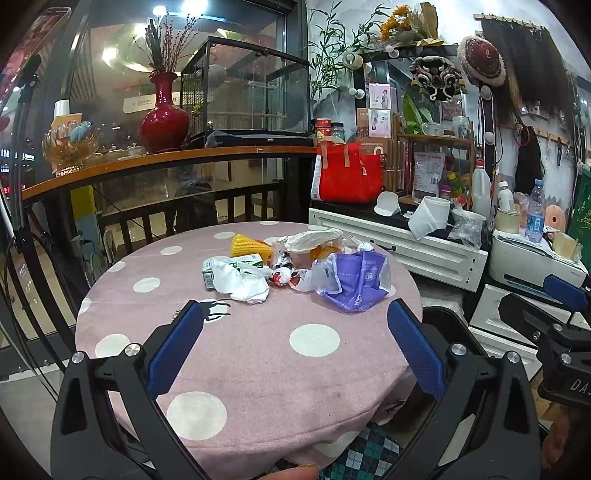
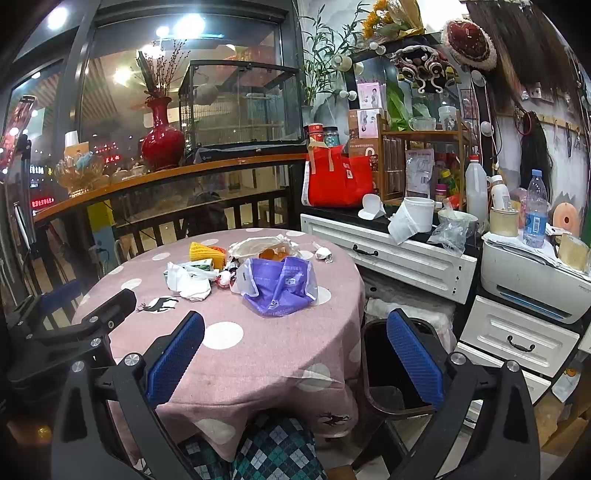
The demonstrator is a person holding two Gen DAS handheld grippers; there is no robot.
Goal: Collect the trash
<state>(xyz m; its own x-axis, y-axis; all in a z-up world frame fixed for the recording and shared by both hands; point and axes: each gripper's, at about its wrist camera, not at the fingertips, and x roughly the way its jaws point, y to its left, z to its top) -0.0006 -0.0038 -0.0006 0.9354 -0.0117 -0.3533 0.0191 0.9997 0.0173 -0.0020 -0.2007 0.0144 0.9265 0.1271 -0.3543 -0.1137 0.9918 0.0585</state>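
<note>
Both claws gape empty: from the left gripper (image 1: 295, 321), the nearer one, the crumpled tissue (image 1: 242, 282) lies at eleven o'clock; the right gripper (image 2: 295, 332) hangs beside the table (image 2: 258, 354).

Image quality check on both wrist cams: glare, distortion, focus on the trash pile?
Left wrist view: strong fisheye bowing with black corners; ceiling lights glare in the window glass; the crumpled tissue and purple bag on the round table are sharp and evenly lit. Right wrist view: same barrel distortion, bright light spots top left, the pile in focus, and the black bin beside the table in shadow.
</note>
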